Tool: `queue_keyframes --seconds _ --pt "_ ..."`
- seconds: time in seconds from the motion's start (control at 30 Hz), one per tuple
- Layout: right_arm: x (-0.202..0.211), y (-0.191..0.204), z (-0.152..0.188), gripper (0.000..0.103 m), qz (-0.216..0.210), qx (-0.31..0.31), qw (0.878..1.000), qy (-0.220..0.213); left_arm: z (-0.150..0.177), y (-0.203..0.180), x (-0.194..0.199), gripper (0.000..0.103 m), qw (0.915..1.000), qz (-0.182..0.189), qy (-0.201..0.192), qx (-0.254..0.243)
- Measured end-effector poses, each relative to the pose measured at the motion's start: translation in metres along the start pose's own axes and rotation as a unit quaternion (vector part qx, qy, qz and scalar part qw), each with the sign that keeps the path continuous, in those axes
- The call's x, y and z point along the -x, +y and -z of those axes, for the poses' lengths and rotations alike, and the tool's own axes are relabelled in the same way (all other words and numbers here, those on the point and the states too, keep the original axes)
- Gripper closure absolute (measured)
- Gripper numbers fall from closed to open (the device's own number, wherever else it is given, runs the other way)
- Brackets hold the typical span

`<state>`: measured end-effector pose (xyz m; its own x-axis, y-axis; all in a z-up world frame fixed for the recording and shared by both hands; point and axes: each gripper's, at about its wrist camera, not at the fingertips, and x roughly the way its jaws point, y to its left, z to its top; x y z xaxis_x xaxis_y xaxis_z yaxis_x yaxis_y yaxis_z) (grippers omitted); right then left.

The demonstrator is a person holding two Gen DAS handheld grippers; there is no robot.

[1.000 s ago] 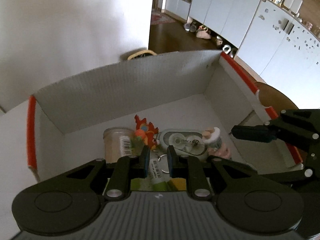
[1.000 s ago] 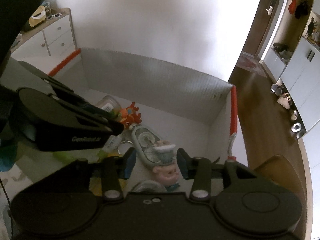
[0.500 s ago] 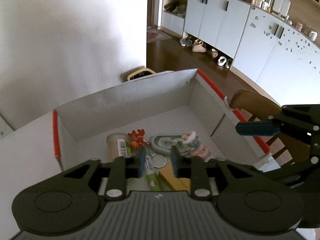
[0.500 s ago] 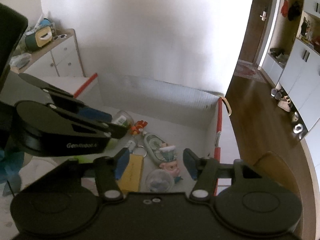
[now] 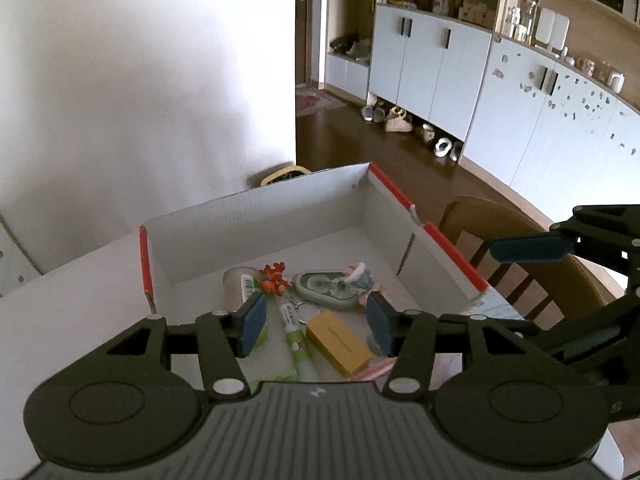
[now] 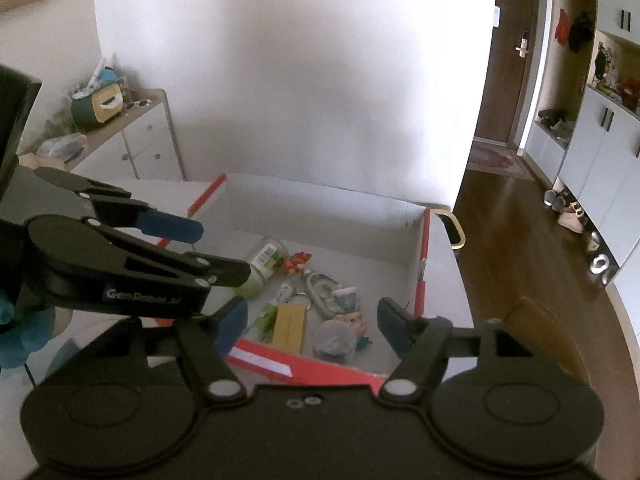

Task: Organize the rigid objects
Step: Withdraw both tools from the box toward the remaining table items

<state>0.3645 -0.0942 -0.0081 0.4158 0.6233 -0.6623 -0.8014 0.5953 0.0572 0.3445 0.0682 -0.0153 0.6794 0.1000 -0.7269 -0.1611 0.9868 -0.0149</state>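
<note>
A white cardboard box (image 5: 280, 216) (image 6: 320, 208) with red-taped edges holds several small things: a clear jar (image 5: 236, 284) (image 6: 266, 258), an orange toy (image 5: 274, 278) (image 6: 298, 262), a grey oval case (image 5: 324, 290) (image 6: 320, 286), a figurine (image 6: 348, 304), a green tube (image 5: 296, 340) and a yellow block (image 5: 338, 342) (image 6: 290, 326). My left gripper (image 5: 314, 322) hangs above the box's near side, its jaws opening with nothing between them. My right gripper (image 6: 312, 326) hovers over the box's near wall, jaws also opening and empty.
The box stands on a white table (image 5: 72, 304). A wooden chair (image 5: 516, 240) stands to the right of it. A white drawer unit (image 6: 136, 148) is at the left against the wall. Pale cabinets (image 5: 440, 68) and dark wooden floor lie beyond.
Both grippers have risen and drawn back from inside the box, so the box looks smaller and farther. Both pairs of jaws have spread from nearly shut to wide apart.
</note>
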Motion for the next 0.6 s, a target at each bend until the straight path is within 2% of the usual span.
queue_keyframes --seconds 0.07,0.23,0.6 --pt "0.008 0.001 0.003 0.026 -0.001 -0.003 1.000 -0.004 0.003 -0.003 0.008 0.039 1.0000 0.000 -0.005 0.000" --pt "0.031 0.002 0.010 0.017 -0.010 -0.019 1.000 -0.021 0.013 -0.009 0.030 0.038 0.9998 0.000 -0.020 0.009" --pt "0.081 0.011 0.030 0.007 -0.039 -0.033 0.997 -0.058 0.040 -0.019 0.076 0.031 0.9987 -0.005 -0.040 0.031"
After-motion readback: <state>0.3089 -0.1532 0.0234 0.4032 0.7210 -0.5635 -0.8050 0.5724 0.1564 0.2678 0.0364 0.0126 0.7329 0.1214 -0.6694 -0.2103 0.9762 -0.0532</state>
